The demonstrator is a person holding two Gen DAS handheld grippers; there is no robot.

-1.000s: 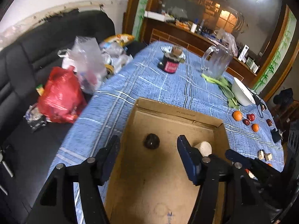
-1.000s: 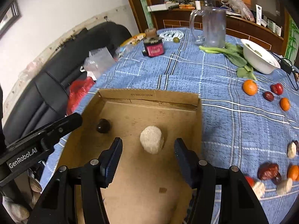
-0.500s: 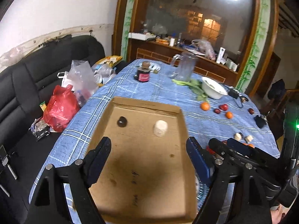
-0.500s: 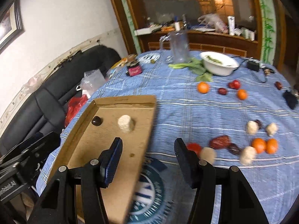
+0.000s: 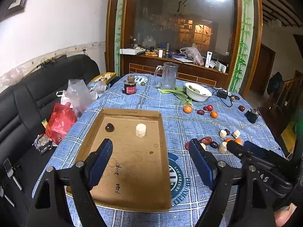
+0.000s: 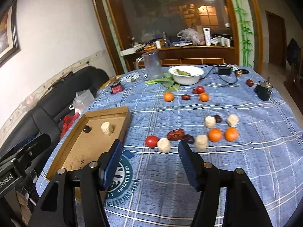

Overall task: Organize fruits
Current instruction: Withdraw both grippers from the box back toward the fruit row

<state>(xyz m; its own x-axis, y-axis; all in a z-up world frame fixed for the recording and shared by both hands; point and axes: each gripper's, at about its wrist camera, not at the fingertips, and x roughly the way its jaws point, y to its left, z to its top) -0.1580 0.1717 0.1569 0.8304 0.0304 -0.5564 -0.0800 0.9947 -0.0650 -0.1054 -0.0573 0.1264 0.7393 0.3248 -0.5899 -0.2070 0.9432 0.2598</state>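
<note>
A shallow cardboard tray (image 5: 130, 112) lies on the blue checked tablecloth. It holds one dark round fruit (image 5: 109, 127) and one pale cylindrical piece (image 5: 141, 130). My left gripper (image 5: 149, 147) hovers open above the tray's near half, with nothing between its fingers. My right gripper (image 6: 150, 147) hangs over the cloth to the right of the tray (image 6: 106, 111). Its jaws are opening and nothing is between them. Just beyond it lie a tomato (image 6: 151, 141), a pale piece (image 6: 164, 145), a red date (image 6: 176, 134) and two oranges (image 6: 215, 134).
Further back are more fruits (image 6: 168, 96), a white bowl (image 6: 186, 74) on greens, a glass pitcher (image 6: 152, 67), a dark jar (image 6: 115, 87) and a charger with its cable (image 6: 224, 71). A black sofa with bags (image 5: 60, 121) borders the table's left edge.
Both grippers have drawn back and up from the tray, leaving the dark fruit and the pale piece inside. The right one has swung right toward the loose fruits. Both jaws stand wider.
</note>
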